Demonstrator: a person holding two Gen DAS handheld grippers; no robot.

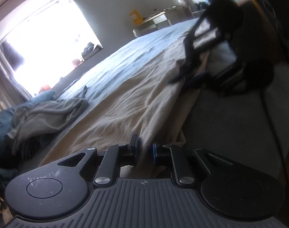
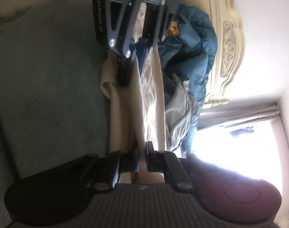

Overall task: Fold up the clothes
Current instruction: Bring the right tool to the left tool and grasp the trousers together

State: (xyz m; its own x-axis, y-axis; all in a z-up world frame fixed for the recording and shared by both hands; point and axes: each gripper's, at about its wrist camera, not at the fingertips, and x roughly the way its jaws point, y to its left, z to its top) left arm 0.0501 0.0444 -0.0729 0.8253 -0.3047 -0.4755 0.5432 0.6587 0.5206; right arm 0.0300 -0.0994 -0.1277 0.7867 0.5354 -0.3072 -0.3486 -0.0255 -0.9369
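Observation:
A beige cloth (image 1: 125, 102) lies spread over the bed's blue sheet (image 1: 144, 49). In the left wrist view my left gripper (image 1: 144, 146) is shut on the cloth's near edge, with the fabric pinched between its pads. The right gripper (image 1: 190, 79) appears blurred at the cloth's right edge, further up. In the right wrist view, which is rolled sideways, my right gripper (image 2: 142, 152) is shut on a fold of the beige cloth (image 2: 152, 98). The left gripper (image 2: 133, 64) holds the same cloth at the far end, so the fabric stretches between the two.
A crumpled grey garment (image 1: 45, 117) and a blue duvet (image 1: 1, 121) lie to the left by the cream headboard (image 2: 230, 38). A grey covering (image 1: 230, 123) lies right of the cloth. A bright window (image 1: 45, 38) and a desk (image 1: 159, 19) stand beyond the bed.

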